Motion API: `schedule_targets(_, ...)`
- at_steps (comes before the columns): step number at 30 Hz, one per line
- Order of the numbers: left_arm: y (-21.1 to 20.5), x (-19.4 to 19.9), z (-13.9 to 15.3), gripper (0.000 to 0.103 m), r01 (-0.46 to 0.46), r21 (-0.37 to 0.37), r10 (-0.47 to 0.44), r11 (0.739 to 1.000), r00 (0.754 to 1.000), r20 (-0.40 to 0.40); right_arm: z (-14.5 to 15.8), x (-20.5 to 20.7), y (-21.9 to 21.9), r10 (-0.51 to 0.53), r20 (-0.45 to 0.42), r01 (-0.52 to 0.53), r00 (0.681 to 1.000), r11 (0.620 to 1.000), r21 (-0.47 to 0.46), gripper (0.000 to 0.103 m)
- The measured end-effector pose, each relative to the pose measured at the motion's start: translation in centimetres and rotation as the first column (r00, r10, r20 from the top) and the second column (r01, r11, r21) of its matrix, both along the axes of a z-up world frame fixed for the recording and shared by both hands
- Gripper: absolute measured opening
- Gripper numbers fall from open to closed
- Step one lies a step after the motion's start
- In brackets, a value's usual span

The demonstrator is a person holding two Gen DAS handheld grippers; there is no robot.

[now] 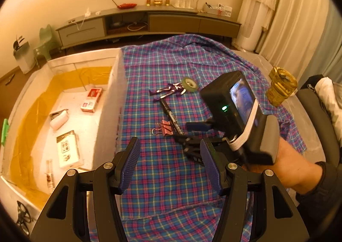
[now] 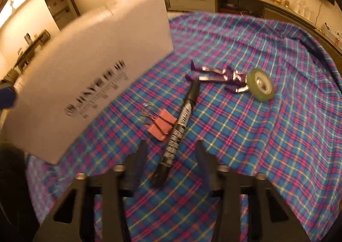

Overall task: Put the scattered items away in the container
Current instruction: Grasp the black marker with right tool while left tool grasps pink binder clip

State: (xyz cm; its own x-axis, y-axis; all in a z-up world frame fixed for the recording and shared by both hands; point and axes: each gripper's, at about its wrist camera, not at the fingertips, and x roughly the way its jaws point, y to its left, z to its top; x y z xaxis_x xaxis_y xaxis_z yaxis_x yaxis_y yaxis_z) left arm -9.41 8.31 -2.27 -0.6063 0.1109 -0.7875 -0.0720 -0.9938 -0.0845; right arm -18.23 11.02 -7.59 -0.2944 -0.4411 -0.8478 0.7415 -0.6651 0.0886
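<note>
A black marker (image 2: 179,126) lies on the plaid cloth (image 2: 256,135), its near end between the open fingers of my right gripper (image 2: 171,156). Pink binder clips (image 2: 160,123) lie against its left side. A purple toy figure (image 2: 222,77) and a green tape roll (image 2: 260,85) lie beyond it. The white foam box (image 2: 85,71) stands to the left. In the left wrist view my left gripper (image 1: 168,156) is open and empty above the cloth, beside the box (image 1: 106,101), with the marker (image 1: 171,116), clips (image 1: 165,127), figure (image 1: 171,90) and tape (image 1: 189,84) ahead. The right gripper (image 1: 181,133) reaches over the marker.
The box holds a red-and-white pack (image 1: 92,100), a white stapler-like item (image 1: 58,119), a white card box (image 1: 67,150) and a small tube (image 1: 49,174). A yellow glass jar (image 1: 281,86) stands at the table's right edge. A dark chair (image 1: 316,109) is at the right.
</note>
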Motion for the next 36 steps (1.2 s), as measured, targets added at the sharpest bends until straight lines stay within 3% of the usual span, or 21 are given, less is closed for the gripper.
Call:
schedule_targets(2, 0.3, -0.9, -0.9, 0.061, 0.005, -0.001, -0.005, 1.000, 1.000, 0.021, 0.1, -0.9, 0.9, -0.030, 0.030, 0.029, 0.999, 0.999, 0.014, 0.015)
schedule_targets(6, 1.0, -3.0, -2.9, 0.061, -0.009, -0.002, 0.009, 1.000, 0.999, 0.047, 0.4, -2.0, 3.5, -0.083, 0.031, 0.080, 0.996, 0.994, 0.080, 0.015)
schedule_targets(10, 1.2, -5.8, -6.5, 0.061, -0.047, -0.013, 0.048, 0.999, 0.994, 0.095, 0.7, -1.4, 6.6, -0.072, 0.046, 0.065, 0.996, 0.988, 0.142, 0.015)
schedule_targets(16, 0.4, -9.1, -11.2, 0.060, -0.122, 0.013, 0.119, 0.993, 0.983, 0.137, 0.9, -0.9, 9.5, -0.099, 0.097, 0.093, 0.990, 0.993, 0.072, 0.016)
schedule_targets(18, 0.7, -9.0, -11.2, 0.056, -0.101, 0.002, 0.100, 0.995, 0.991, 0.088, 0.8, -1.3, 9.4, -0.098, 0.116, 0.092, 0.988, 0.994, 0.054, 0.017)
schedule_targets(20, 1.5, -8.9, -11.2, 0.040, -0.041, 0.013, 0.039, 0.999, 0.996, 0.084, 0.9, -1.5, 9.6, -0.101, 0.129, 0.098, 0.986, 0.995, 0.029, 0.018)
schedule_targets(22, 2.5, -8.2, -10.6, 0.022, 0.043, 0.075, -0.049, 0.996, 0.995, 0.087, 1.0, -1.6, 9.6, -0.089, 0.134, 0.088, 0.987, 0.996, 0.017, 0.021)
schedule_targets(24, 3.1, -7.5, -10.1, 0.023, 0.087, 0.089, -0.093, 0.992, 0.993, 0.075, 1.2, -1.3, 9.6, -0.083, 0.136, 0.083, 0.987, 0.997, 0.008, 0.024)
schedule_targets(26, 3.5, -6.7, -9.4, 0.039, 0.110, 0.061, -0.112, 0.992, 0.993, 0.040, 1.2, -1.3, 9.4, -0.077, 0.136, 0.076, 0.988, 0.997, 0.010, 0.024)
schedule_targets(28, 3.6, -6.6, -9.3, 0.045, 0.103, 0.014, -0.103, 0.995, 0.994, 0.021, 1.2, -1.5, 9.5, -0.073, 0.140, 0.073, 0.987, 0.997, 0.007, 0.024)
schedule_targets(32, 3.7, -7.5, -10.9, 0.046, 0.061, 0.011, -0.062, 0.998, 0.994, 0.093, 1.2, -1.5, 9.4, -0.071, 0.139, 0.071, 0.988, 0.997, 0.006, 0.024)
schedule_targets(33, 4.3, -7.0, -10.7, 0.043, 0.082, 0.007, -0.083, 0.997, 0.993, 0.082, 1.2, -1.5, 9.4, -0.069, 0.138, 0.069, 0.988, 0.998, 0.007, 0.024)
schedule_targets(34, 5.1, -6.5, -10.4, 0.044, 0.157, 0.060, -0.161, 0.986, 0.984, 0.073, 1.2, -1.5, 9.4, -0.067, 0.137, 0.067, 0.988, 0.998, 0.008, 0.024)
schedule_targets(35, 6.1, -5.7, -9.8, 0.045, 0.244, 0.107, -0.250, 0.964, 0.967, 0.051, 1.2, -1.5, 9.5, -0.066, 0.137, 0.065, 0.988, 0.998, 0.008, 0.024)
schedule_targets(36, 7.5, -4.4, -8.8, 0.048, 0.324, 0.083, -0.326, 0.942, 0.945, 0.009, 1.1, -1.6, 9.4, -0.065, 0.139, 0.065, 0.988, 0.998, 0.007, 0.024)
